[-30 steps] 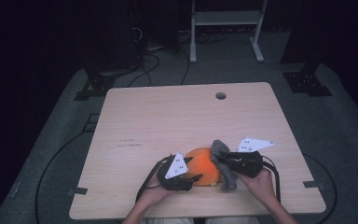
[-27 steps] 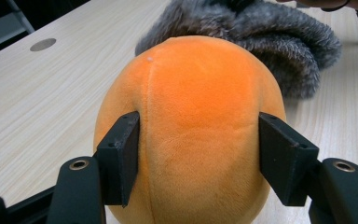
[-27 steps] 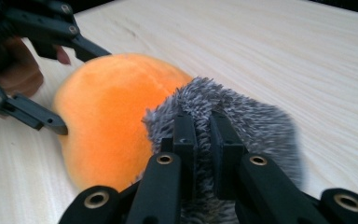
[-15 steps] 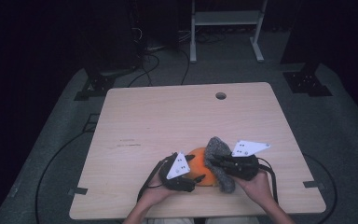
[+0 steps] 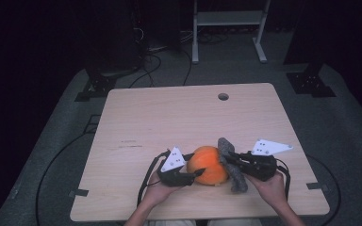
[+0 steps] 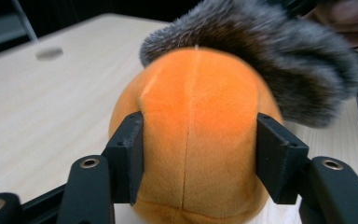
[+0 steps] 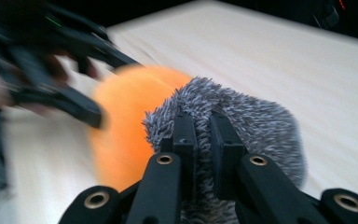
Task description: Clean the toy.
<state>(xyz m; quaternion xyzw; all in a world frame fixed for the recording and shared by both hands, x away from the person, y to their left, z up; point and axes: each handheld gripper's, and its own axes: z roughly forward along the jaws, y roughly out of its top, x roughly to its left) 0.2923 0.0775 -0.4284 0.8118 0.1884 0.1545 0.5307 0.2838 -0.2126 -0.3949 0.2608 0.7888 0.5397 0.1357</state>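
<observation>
Left tongs point(image 6: 196, 158) clamp orange plush point(image 6: 191, 130); right tongs point(image 7: 203, 135) pinch grey fur point(image 7: 256, 121).

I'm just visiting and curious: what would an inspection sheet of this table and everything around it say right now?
Surface: pale wooden table, round hole near the far edge.
Job's things: orange plush ball and grey furry piece, touching, near the front edge.
Clutter: nothing seen.
Grippers: left gripper jaws have just been closing, pads pressing the ball's sides; right gripper clamped on the grey fur.
Cables: black cable loops from the left gripper; more on the floor behind.
Surroundings: dark room, grey floor, white stand behind.
</observation>
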